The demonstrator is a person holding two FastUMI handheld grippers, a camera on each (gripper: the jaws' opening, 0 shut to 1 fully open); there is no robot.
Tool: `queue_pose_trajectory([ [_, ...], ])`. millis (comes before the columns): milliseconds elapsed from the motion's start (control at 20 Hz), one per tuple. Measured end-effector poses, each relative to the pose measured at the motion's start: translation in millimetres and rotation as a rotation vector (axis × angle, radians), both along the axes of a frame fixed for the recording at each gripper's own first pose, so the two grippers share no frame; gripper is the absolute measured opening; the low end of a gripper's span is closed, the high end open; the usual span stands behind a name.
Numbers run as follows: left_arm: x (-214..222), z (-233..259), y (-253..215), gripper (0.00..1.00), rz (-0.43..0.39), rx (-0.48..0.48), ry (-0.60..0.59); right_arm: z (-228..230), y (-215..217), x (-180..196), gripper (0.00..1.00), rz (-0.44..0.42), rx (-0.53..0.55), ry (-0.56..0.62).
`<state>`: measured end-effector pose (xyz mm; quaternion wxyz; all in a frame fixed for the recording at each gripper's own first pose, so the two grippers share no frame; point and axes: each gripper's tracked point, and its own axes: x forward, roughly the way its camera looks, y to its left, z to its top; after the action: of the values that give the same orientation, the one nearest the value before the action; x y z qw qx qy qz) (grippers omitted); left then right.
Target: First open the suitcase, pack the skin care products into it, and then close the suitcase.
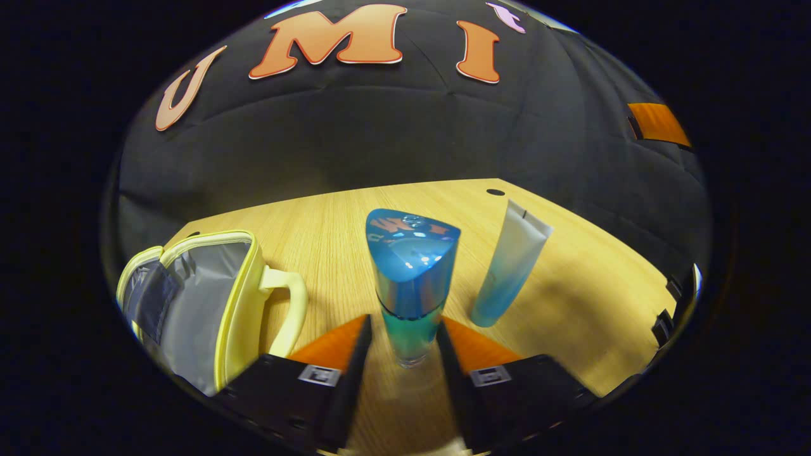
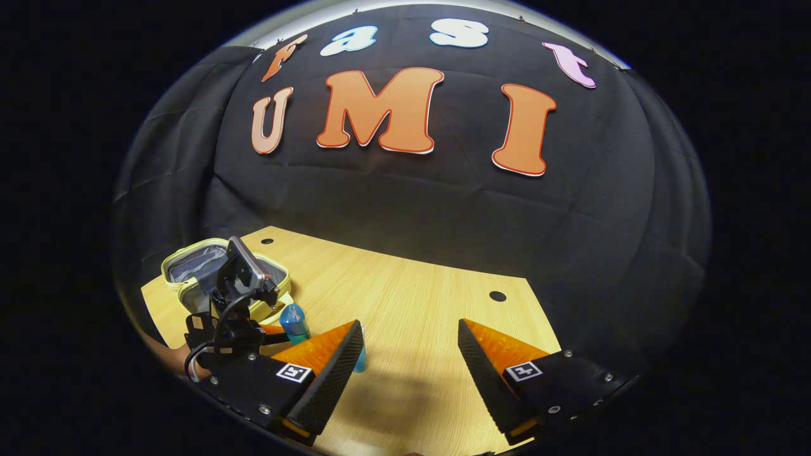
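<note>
The left gripper (image 1: 405, 335) reaches level over the table, pinching an upright blue bottle (image 1: 410, 278) low between both fingers. The right gripper (image 2: 410, 354) hovers with its fingers spread wide. At nine o'clock the yellow suitcase (image 1: 209, 304) stands open, seemingly empty. A tube (image 1: 510, 266) lies at two o'clock on the wooden table (image 1: 589, 297).

We hold our left gripper (image 1: 402, 345) low and level, its fingers (image 1: 355, 373) pressed on both sides of what stands between them. Our right gripper (image 2: 410, 367) hovers with jaws spread wide.
</note>
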<state>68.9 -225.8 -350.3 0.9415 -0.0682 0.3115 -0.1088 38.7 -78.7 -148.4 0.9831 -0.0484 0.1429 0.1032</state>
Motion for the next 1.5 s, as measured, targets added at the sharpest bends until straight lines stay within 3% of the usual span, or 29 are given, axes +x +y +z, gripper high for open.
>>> queue_pose_trajectory([
  [50,-12.9,12.5,5.1,0.44,-0.002,-0.016,0.003,-7.1,1.6,0.8,0.95,0.006,-0.007,0.015],
  [150,-12.9,7.8,5.4,0.41,-0.002,-0.018,0.020,-21.2,3.8,0.1,0.95,0.023,-0.005,0.040],
  [550,-28.6,76.1,42.1,0.41,0.090,-0.026,-0.023,-51.7,23.5,-13.8,0.96,0.123,-0.014,0.134],
  [900,-37.6,161.1,99.4,0.40,0.205,0.011,-0.099,-81.8,50.6,2.8,0.96,0.199,0.005,0.190],
  [1300,-70.3,196.8,155.2,0.40,0.311,0.109,-0.094,-132.0,73.7,33.9,0.96,0.261,-0.001,0.272],
  [1500,-99.5,198.5,177.8,0.40,0.364,0.156,-0.058,-154.9,87.8,45.5,0.89,0.288,0.005,0.309],
])
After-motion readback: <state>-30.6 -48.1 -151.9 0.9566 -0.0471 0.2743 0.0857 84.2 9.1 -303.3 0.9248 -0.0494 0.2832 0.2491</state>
